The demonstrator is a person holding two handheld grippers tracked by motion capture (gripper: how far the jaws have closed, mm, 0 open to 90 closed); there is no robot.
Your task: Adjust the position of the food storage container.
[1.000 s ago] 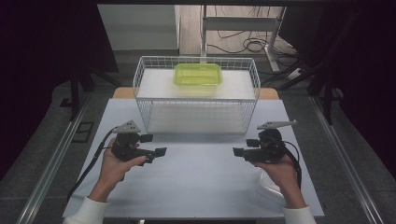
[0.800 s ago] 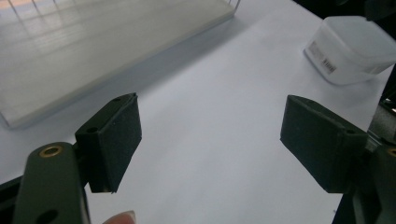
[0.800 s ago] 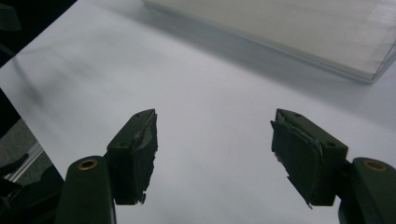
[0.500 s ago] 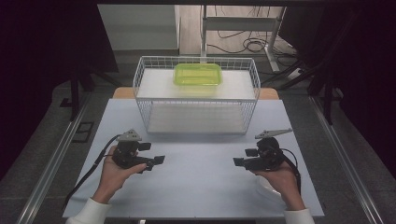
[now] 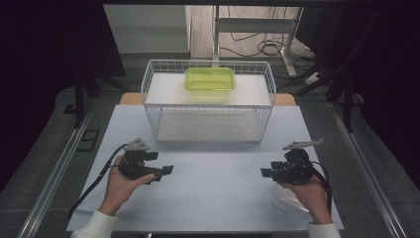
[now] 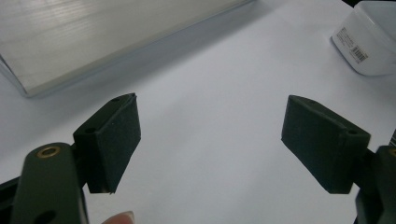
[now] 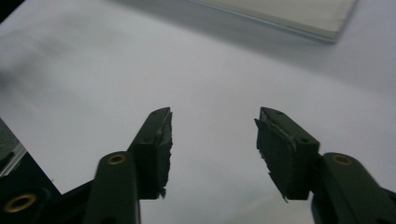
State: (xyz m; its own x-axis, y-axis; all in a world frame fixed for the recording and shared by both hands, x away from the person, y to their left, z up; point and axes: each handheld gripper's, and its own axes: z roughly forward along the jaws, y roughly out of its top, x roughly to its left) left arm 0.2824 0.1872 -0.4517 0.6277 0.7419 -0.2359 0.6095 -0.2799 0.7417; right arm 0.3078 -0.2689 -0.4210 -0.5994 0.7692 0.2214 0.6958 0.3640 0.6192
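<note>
Wire basket point(image 5: 208, 99), white, at upper centre of the high view, standing on the table point(image 5: 213, 198) towards its far edge. It holds one green lidded container point(image 5: 210, 79), lying flat on the white board inside, at the back and a little right of the basket's middle. The container's long axis runs left to right across the frame, parallel to the basket's long side.

Clear plastic tub point(image 6: 371, 39), with a barcode label, at the upper right corner of the left gripper view, resting on the table; contents cannot be made out.

Left gripper point(image 5: 166, 171), lower left of the high view, held in the person's left hand point(image 5: 121, 186) just above the table, jaws pointing right towards centre. In its own view the jaws stand wide apart with nothing between them.

Right gripper point(image 5: 265, 173), lower right, in the right hand point(image 5: 309, 193), jaws pointing left. Its jaws are parted to a moderate gap, empty.

Change from a second ago: both grippers have drawn nearer the bottom edge of the frame, away from the basket. Basket and green container unmoved.
</note>
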